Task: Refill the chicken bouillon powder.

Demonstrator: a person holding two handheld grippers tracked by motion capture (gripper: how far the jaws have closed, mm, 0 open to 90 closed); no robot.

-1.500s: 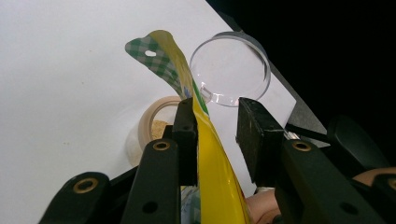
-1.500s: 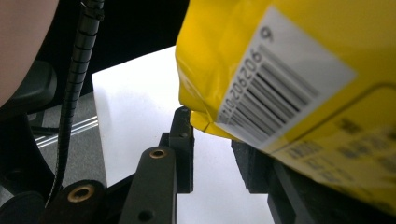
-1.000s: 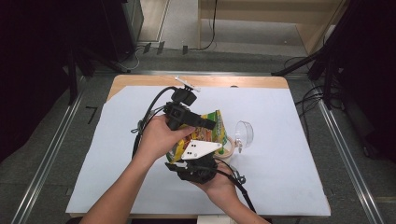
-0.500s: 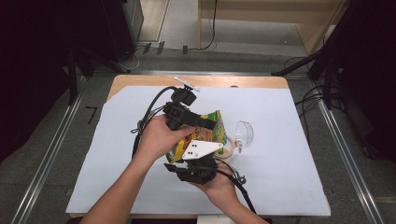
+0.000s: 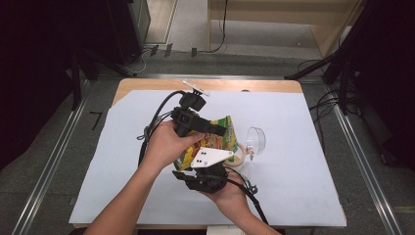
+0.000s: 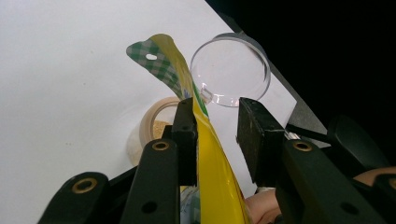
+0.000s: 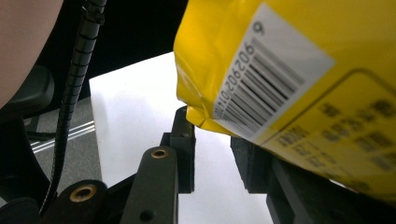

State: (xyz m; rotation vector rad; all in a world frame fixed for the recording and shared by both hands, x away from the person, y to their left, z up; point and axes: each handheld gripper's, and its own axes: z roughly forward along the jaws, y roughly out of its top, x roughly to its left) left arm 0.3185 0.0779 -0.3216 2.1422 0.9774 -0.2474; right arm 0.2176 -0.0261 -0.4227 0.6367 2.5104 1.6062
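Observation:
A yellow snack bag (image 5: 218,142) with a green checked top is held up over the white sheet between my two grippers. My left gripper (image 5: 221,132) reaches in from the left. In the left gripper view the bag's edge (image 6: 210,154) stands between the jaws of my left gripper (image 6: 217,121); it lies against the left pad, and a clear gap separates it from the right pad. My right gripper (image 5: 205,169) comes from below. In the right gripper view the barcode corner of the bag (image 7: 299,70) hangs over the tips of my right gripper (image 7: 212,135), whose jaws stand apart after closing slightly.
A clear plastic cup (image 5: 257,139) (image 6: 231,70) lies on its side just right of the bag. A low beige round container (image 5: 240,156) (image 6: 156,121) sits under the bag. The white sheet (image 5: 303,161) covers the wooden table (image 5: 244,85); cables trail from both grippers.

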